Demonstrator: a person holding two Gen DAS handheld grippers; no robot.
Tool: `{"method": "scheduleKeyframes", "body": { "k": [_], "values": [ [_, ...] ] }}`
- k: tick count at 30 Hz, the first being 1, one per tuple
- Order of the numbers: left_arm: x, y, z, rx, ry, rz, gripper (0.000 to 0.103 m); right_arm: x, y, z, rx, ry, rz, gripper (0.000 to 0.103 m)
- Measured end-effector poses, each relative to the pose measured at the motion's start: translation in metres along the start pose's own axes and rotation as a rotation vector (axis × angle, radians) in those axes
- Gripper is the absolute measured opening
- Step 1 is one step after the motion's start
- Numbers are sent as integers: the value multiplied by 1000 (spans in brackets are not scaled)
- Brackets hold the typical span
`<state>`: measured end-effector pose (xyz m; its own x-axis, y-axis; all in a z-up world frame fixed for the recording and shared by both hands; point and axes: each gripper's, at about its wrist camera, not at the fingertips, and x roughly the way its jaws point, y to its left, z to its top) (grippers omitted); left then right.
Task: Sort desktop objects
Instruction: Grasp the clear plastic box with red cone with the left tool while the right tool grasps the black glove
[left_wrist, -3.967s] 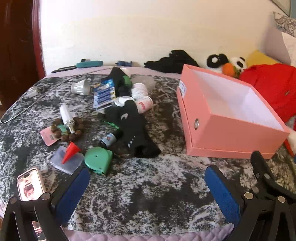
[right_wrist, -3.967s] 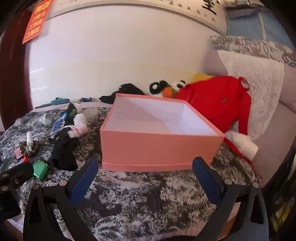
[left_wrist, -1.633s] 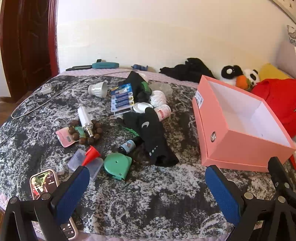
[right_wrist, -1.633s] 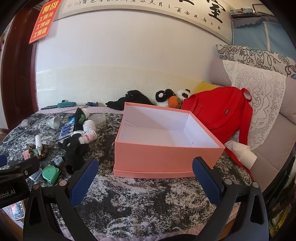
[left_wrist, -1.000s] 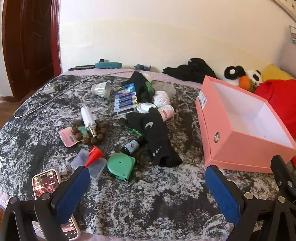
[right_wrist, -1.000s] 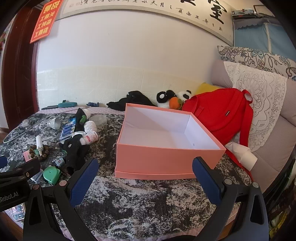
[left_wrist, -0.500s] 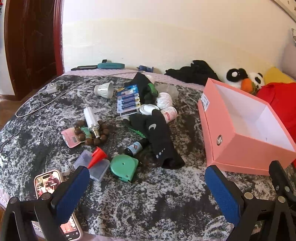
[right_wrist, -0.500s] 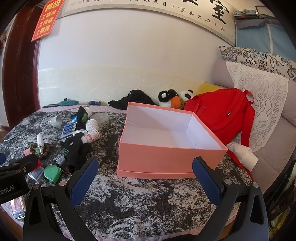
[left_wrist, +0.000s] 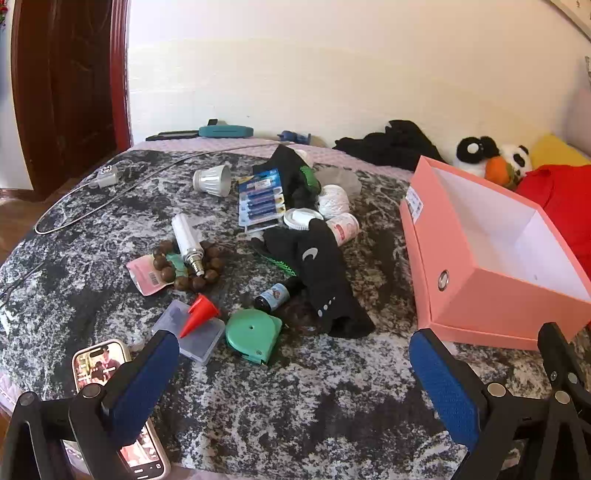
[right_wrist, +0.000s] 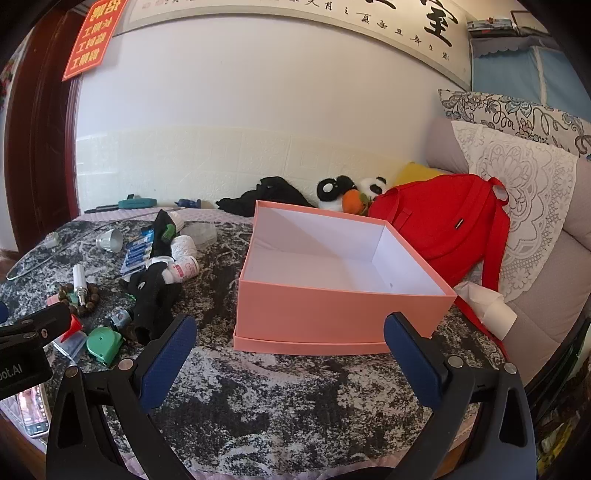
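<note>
While both claws stay wide apart, the pink box (right_wrist: 343, 314) looks slightly farther off.

Wide-spread left tongs (left_wrist: 293, 373) above the mottled cloth (left_wrist: 314, 406), green tape measure (left_wrist: 253, 335) and pink box (left_wrist: 491, 258) beyond.

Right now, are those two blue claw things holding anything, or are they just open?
Left gripper: open, holding nothing.
Right gripper: open, holding nothing.

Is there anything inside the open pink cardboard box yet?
No, the open pink cardboard box shows only its bare white floor and walls, while the clutter lies on the marbled cloth beside it.
</note>
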<state>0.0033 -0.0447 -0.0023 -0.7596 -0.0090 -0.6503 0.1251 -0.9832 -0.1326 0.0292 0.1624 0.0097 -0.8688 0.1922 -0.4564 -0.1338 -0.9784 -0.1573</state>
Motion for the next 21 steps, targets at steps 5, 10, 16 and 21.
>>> {"method": "scheduleKeyframes", "body": {
  "k": [5,10,16,21],
  "values": [
    [1,0,0,0,1,6,103,2,0,-1,-2,1,1,103],
    [4,-8,-6,24,-39,86,103,6,-1,-4,-7,2,1,103],
    [12,7,1,-19,5,74,103,25,2,-14,-42,26,17,103],
    [34,63,25,-108,130,-16,103,35,17,-13,-65,22,116,103]
  ]
}}
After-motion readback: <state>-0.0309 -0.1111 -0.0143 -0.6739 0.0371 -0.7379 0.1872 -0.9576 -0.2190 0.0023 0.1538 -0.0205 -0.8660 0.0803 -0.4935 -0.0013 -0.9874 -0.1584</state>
